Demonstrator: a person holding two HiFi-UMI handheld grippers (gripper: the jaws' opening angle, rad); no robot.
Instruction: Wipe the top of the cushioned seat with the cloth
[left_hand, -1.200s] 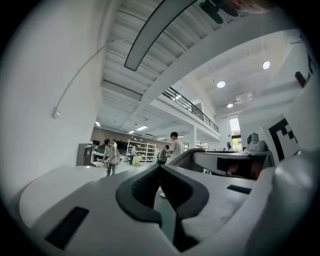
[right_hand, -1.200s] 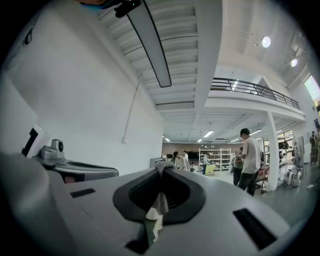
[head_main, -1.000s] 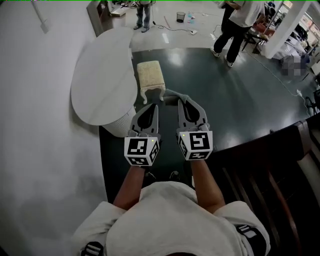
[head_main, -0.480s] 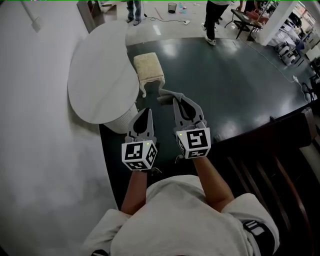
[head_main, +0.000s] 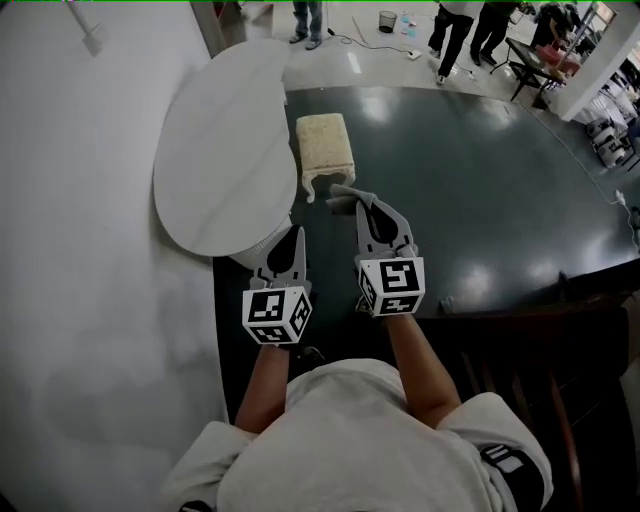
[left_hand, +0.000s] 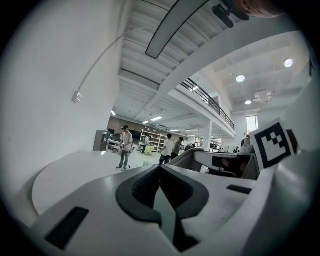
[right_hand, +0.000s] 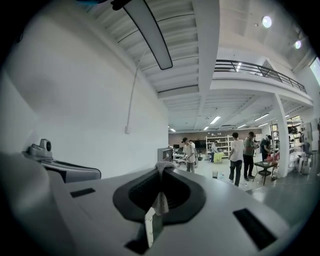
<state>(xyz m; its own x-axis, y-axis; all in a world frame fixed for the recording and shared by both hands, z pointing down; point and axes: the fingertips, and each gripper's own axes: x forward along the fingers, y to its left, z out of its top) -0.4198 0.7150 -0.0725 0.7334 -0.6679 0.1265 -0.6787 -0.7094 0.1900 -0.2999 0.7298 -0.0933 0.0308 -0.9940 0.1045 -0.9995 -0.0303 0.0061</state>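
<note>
Right gripper (head_main: 362, 200) clamped on grey cloth (head_main: 340, 196), cloth pinched between jaws, bunch poking past tips. Left gripper (head_main: 298, 234) jaws together, empty. Cushioned seat (head_main: 325, 145) on dark floor just ahead of cloth, beside round white table (head_main: 225, 150).

A white wall (head_main: 80, 200) is seen at the left, with a white oval table (head_main: 225, 140) set against it. Light is reflected on the dark glossy floor (head_main: 480, 180). Round ceiling lights (right_hand: 266, 21) are lit above a railed balcony (right_hand: 260, 67).
</note>
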